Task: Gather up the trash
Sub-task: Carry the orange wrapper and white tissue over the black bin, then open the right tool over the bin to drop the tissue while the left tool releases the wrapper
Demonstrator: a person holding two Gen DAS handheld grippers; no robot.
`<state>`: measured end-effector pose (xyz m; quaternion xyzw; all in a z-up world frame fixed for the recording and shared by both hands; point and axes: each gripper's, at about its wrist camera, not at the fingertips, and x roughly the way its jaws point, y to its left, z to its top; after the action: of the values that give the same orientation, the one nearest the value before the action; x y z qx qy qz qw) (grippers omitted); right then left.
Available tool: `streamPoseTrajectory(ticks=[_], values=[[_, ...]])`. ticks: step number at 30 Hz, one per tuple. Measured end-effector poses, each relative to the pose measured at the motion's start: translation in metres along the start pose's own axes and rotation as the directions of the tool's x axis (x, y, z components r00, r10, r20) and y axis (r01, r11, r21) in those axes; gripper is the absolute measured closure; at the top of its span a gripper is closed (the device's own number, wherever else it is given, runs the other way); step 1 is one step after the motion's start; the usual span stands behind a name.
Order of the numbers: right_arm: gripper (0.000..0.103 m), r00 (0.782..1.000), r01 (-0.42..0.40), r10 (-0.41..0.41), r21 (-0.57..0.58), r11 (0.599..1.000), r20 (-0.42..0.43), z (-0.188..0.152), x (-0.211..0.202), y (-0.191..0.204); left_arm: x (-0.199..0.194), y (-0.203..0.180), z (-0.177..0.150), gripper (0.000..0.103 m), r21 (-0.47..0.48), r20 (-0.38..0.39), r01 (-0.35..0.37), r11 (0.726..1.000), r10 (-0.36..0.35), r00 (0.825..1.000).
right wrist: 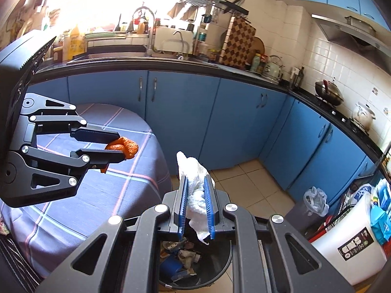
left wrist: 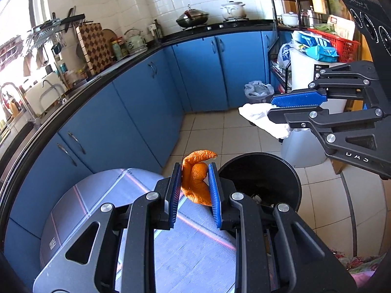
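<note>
From my left wrist, my left gripper (left wrist: 195,184) is clamped mid-strip on light, limp orange peel (left wrist: 197,178), black bin (left wrist: 290,171) at two o'clock; from my right wrist, my right gripper (right wrist: 197,204) pinches a soft crumpled tissue (right wrist: 195,190) above that bin (right wrist: 220,266) at six.

We see rough, pebbled orange peel (left wrist: 197,183) and crumpled white paper towel (right wrist: 195,195) between ribbed blue plastic pads (left wrist: 213,190) of matt black tongs with bright metal rivets. Woven checked cloth (right wrist: 73,195) covers the table; the black plastic bin (left wrist: 295,183) and floor tiles (left wrist: 207,131) look glossy.
</note>
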<state>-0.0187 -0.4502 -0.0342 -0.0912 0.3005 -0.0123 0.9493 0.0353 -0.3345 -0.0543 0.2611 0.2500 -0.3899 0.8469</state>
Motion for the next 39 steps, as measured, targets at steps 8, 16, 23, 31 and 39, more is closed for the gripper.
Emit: streamPoseTrajectory(ticks=[8, 16, 23, 31, 39], values=[[0.088, 1.000, 0.017, -0.017, 0.027, 0.999, -0.008, -0.006, 0.004, -0.013, 0.012, -0.011, 0.008, 0.079, 0.011, -0.004, 0.019, 1.000, -0.019, 1.000], [0.024, 0.997, 0.071, -0.071, 0.030, 0.997, -0.011, -0.011, 0.017, -0.022, 0.026, -0.016, 0.011, 0.079, 0.018, -0.020, 0.034, 0.999, -0.033, 0.999], [0.024, 0.997, 0.083, -0.083, 0.022, 0.996, -0.012, -0.015, 0.024, -0.025, 0.039, -0.019, 0.014, 0.079, 0.014, -0.035, 0.049, 0.999, -0.049, 0.998], [0.024, 0.995, 0.096, -0.095, 0.027, 0.995, -0.029, -0.020, 0.032, -0.033, 0.047, -0.020, 0.020, 0.078, 0.005, -0.025, 0.080, 0.997, -0.080, 0.996], [0.024, 0.994, 0.105, -0.103, 0.031, 0.994, -0.045, -0.026, 0.036, -0.038, 0.048, -0.009, 0.031, 0.006, -0.061, 0.009, 0.067, 0.996, -0.067, 0.998]])
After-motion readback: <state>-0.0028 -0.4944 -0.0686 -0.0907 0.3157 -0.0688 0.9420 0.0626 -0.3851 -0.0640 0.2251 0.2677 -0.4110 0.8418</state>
